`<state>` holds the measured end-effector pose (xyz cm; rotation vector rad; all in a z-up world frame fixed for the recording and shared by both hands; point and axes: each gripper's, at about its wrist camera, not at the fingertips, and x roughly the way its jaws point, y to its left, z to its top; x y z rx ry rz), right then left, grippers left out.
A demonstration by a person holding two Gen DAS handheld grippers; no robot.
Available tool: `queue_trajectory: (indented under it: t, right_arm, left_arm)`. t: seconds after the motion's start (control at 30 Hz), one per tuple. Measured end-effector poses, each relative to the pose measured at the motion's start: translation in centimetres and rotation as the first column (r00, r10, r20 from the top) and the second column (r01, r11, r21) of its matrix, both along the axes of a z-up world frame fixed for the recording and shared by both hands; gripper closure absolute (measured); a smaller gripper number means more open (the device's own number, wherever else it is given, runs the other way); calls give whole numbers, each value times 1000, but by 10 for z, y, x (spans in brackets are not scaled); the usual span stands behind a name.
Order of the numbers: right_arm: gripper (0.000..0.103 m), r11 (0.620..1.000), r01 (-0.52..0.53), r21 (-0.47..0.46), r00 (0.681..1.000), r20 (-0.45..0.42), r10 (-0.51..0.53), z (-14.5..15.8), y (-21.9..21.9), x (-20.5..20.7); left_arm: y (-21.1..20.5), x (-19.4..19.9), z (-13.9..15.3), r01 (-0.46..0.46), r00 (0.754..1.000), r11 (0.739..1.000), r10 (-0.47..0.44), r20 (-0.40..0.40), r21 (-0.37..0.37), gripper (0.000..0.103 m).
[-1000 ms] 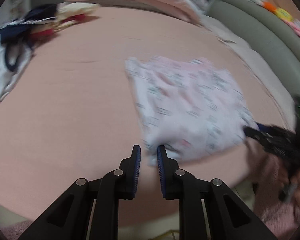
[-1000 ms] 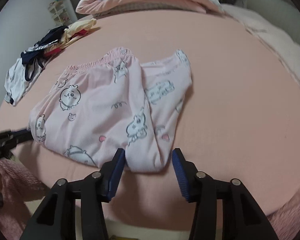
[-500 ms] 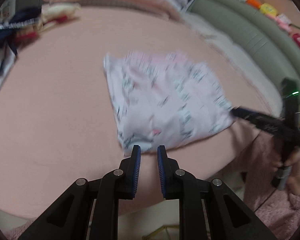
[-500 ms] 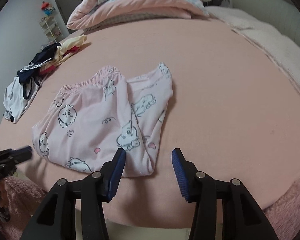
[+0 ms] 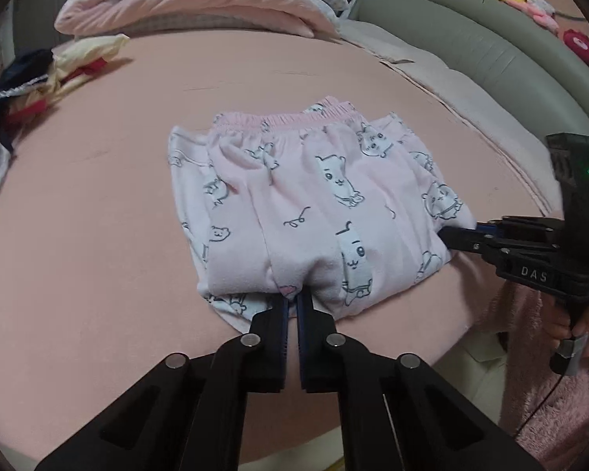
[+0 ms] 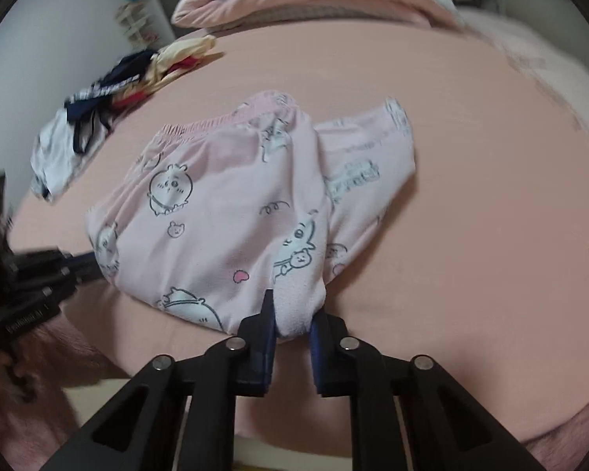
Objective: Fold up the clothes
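Trousers (image 5: 318, 212), folded at frame centre, are clamped at the near edge by both grippers (image 5: 291, 303) (image 6: 292, 320); a further fold is judged imminent.

Pale pink folded pyjama trousers (image 5: 318, 212) bear grey-outlined white cartoon animals and small pink hearts. Salmon-pink bed sheet (image 5: 98, 235) is plain. Black grippers carry blue pads (image 6: 269, 337).
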<state>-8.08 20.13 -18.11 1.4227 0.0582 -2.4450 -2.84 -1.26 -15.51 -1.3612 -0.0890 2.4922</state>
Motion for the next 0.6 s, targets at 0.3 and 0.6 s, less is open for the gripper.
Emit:
queue_trajectory:
  t: [0.3,0.6]
  right_arm:
    - [93,995,40,93,997,-74,-33,14,15,0]
    - [88,985,110,-132,994,28,-107,18,56,-6]
  left_arm:
    - [-49,2,5,-201,979,978,202,12,-46,103]
    - [-57,3,4,-106,993,978,95,66,180,82]
